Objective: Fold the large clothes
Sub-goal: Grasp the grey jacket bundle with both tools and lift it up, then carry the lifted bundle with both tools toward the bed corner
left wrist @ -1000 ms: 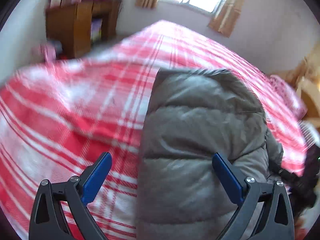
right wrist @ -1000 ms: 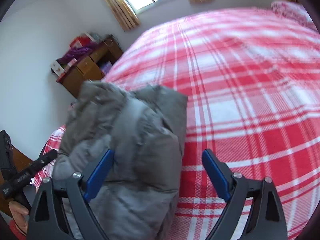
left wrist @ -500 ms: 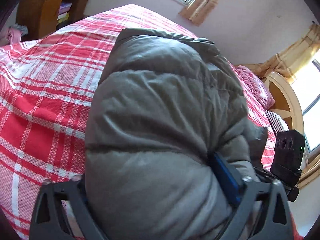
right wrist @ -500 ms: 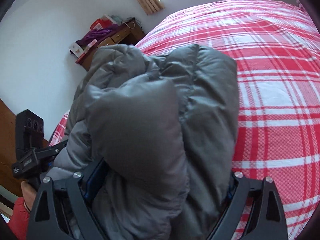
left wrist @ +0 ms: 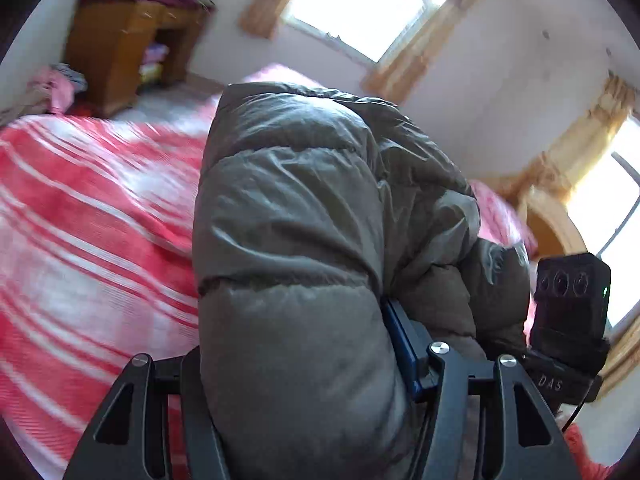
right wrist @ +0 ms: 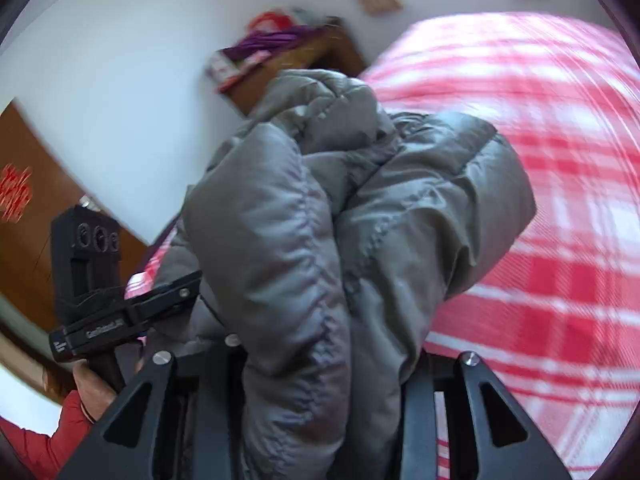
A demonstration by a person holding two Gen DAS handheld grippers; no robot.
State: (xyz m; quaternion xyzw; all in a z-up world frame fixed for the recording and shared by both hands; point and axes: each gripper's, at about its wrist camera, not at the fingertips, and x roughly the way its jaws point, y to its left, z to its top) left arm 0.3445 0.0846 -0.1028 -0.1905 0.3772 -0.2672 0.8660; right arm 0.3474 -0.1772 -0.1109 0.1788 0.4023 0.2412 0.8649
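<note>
The grey puffer jacket point(left wrist: 304, 240) is bunched into a thick, quilted bundle raised above the red-and-white plaid bedspread point(left wrist: 92, 216); it fills the middle of both wrist views, and whether any part of it touches the bed cannot be told. The left gripper point(left wrist: 300, 364) has its 2 jaws pressed in against a fat fold of the jacket, 1 blue pad point(left wrist: 400, 344) showing at the fabric's edge. The right gripper point(right wrist: 320, 364) likewise squeezes a gathered fold between its jaws, its pads hidden by the padding. Beyond the bed stand a wooden cabinet point(left wrist: 116, 48) piled with clothes and a curtained window point(left wrist: 372, 4); the background is motion-blurred.
</note>
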